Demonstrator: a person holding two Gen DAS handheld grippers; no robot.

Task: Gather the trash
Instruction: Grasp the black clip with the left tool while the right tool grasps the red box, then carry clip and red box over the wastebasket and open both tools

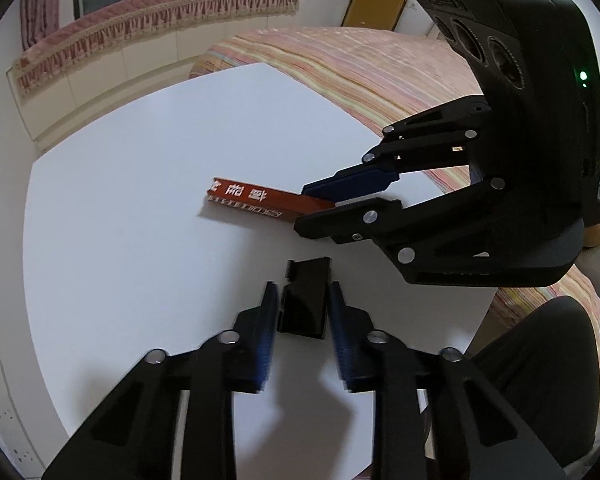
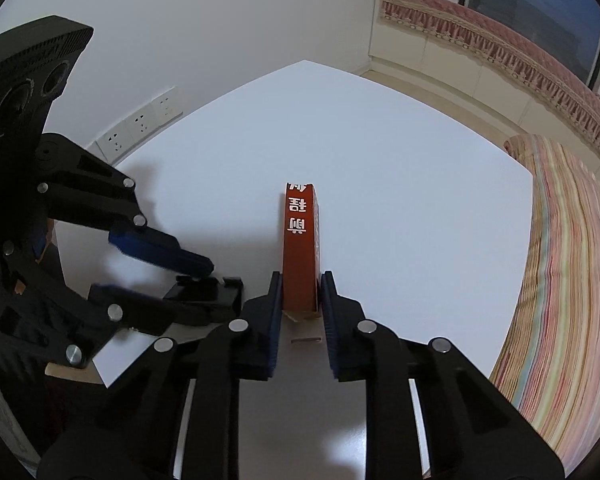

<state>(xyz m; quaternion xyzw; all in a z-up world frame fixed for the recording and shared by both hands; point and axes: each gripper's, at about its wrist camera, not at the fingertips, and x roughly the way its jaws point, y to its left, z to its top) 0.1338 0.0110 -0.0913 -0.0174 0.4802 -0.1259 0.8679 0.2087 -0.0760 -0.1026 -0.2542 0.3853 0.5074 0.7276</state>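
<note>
Left tool, seen from its own wrist camera, has its blue-padded fingers drawn in against the two sides of a small black box, pinching it. That box lies on the white counter, at the near middle of the view. Farther off and to the right, the right tool reaches in from the right, its fingers clamped on the near end of a long red carton with white lettering. The carton lies on the counter and extends to the left. A bed with a striped cover stands beyond the counter's far edge.

Right tool, in its own wrist view, grips the near end of the red carton between both pads; the carton stands on a narrow side and runs straight away toward the far edge. To the left, the left tool is pressed on the black box, which rests on the counter just beside the carton's near end. Wall sockets sit on the wall at far left. The striped bed fills the right side.
</note>
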